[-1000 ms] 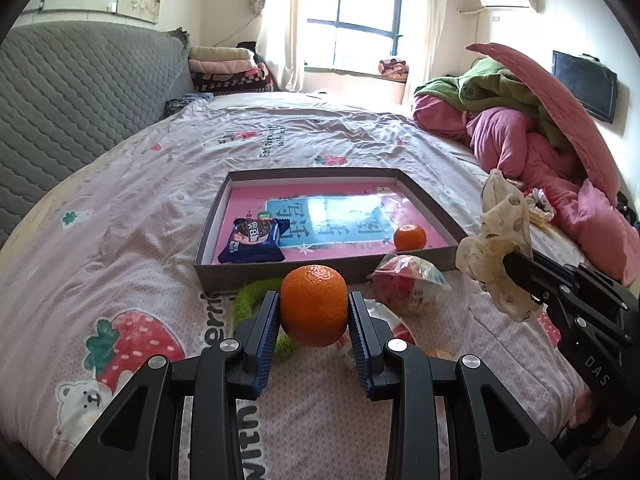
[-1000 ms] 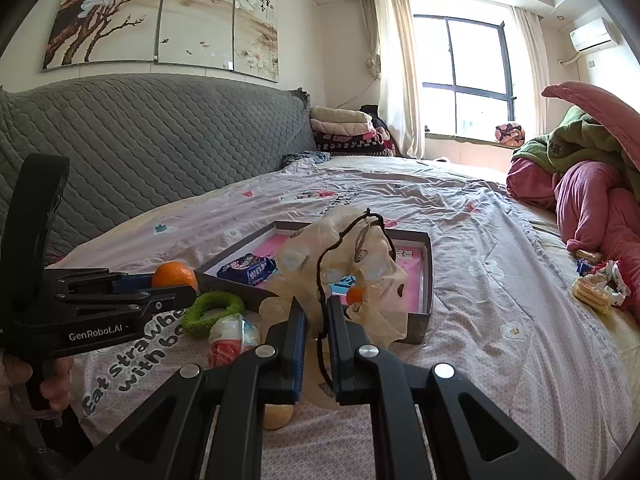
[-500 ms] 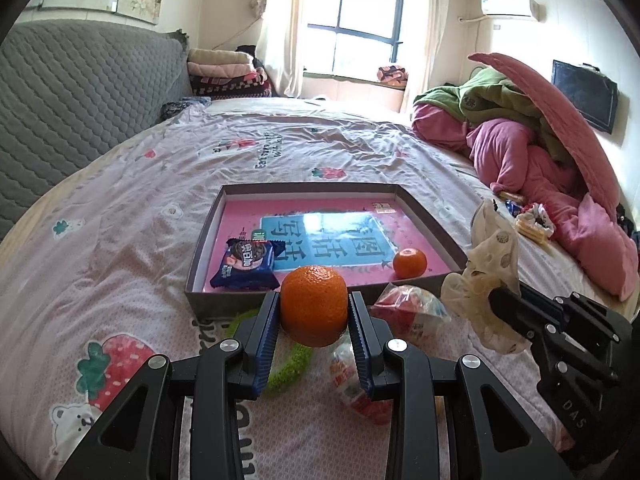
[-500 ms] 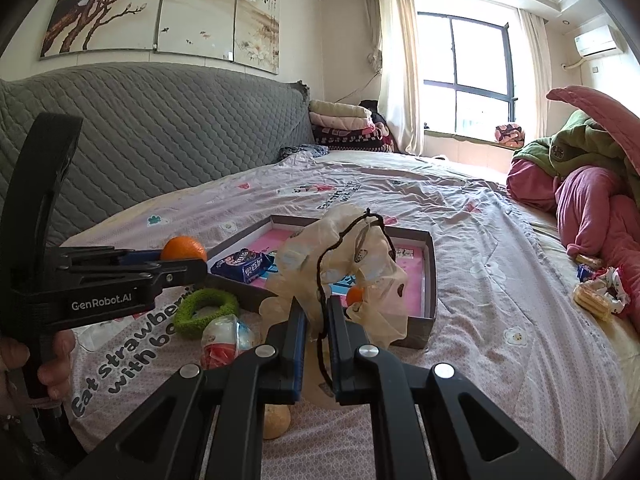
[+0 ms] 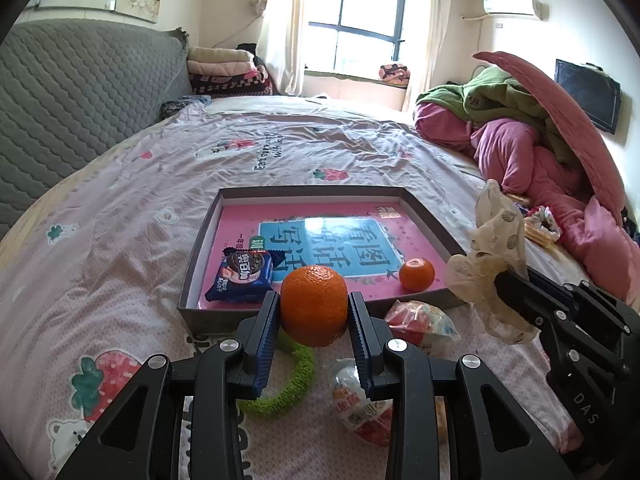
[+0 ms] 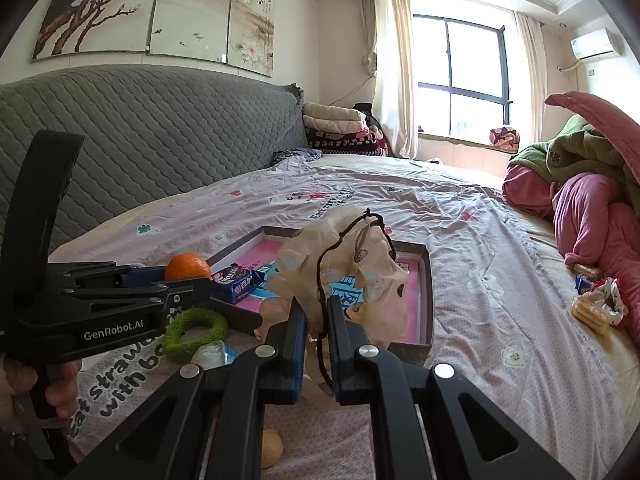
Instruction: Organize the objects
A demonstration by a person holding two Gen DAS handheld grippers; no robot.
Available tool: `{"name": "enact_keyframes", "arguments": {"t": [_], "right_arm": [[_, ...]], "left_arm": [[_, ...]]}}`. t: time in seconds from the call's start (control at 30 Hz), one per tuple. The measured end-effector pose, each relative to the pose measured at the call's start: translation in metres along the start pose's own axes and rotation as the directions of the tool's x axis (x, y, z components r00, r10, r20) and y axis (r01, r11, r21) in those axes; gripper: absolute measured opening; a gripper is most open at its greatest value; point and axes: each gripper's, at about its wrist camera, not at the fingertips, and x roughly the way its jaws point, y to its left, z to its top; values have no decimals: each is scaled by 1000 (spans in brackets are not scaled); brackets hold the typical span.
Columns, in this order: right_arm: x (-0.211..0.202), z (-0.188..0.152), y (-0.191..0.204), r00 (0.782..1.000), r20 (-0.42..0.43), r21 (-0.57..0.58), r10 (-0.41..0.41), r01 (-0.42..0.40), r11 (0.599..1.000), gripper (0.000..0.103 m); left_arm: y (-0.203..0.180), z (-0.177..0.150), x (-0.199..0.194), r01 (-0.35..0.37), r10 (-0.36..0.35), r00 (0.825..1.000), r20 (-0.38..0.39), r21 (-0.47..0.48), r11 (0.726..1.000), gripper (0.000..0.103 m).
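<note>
My left gripper [image 5: 313, 312] is shut on a large orange [image 5: 314, 304], held above the near edge of a grey box tray [image 5: 200, 258] with a pink bottom. Inside the tray lie a blue cookie packet [image 5: 242, 276] and a small orange [image 5: 417, 275]. My right gripper [image 6: 316, 316] is shut on a cream dotted scrunchie [image 6: 352, 264] with a dark cord, held just over the tray's near right corner [image 6: 426, 300]. That scrunchie [image 5: 496, 248] and the right gripper [image 5: 496, 280] also show at the right of the left wrist view. The left gripper [image 6: 202, 276] with its orange [image 6: 188, 266] appears at left.
A green fuzzy ring [image 5: 288, 384], a clear candy bag [image 5: 420, 322] and a red-white wrapped snack [image 5: 360, 404] lie on the pink bedsheet in front of the tray. A pile of pink and green bedding [image 5: 540, 152] fills the right. A grey quilted headboard [image 6: 160, 140] stands left.
Both grippers have moved forward over the bed toward the tray, each keeping its grip. The tray and the items in front of it now look closer and lower in view.
</note>
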Motion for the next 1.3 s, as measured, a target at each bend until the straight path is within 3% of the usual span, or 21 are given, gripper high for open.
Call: {"name": "enact_keyframes", "arguments": {"t": [0.9, 1.3], "right_arm": [[19, 40, -19, 998, 58, -62, -34, 38, 997, 11], [43, 50, -29, 999, 38, -73, -38, 40, 996, 11]], "left_arm": [[-2, 38, 17, -14, 13, 999, 29, 29, 999, 35], [-4, 58, 36, -14, 12, 999, 35, 38, 999, 35]]}}
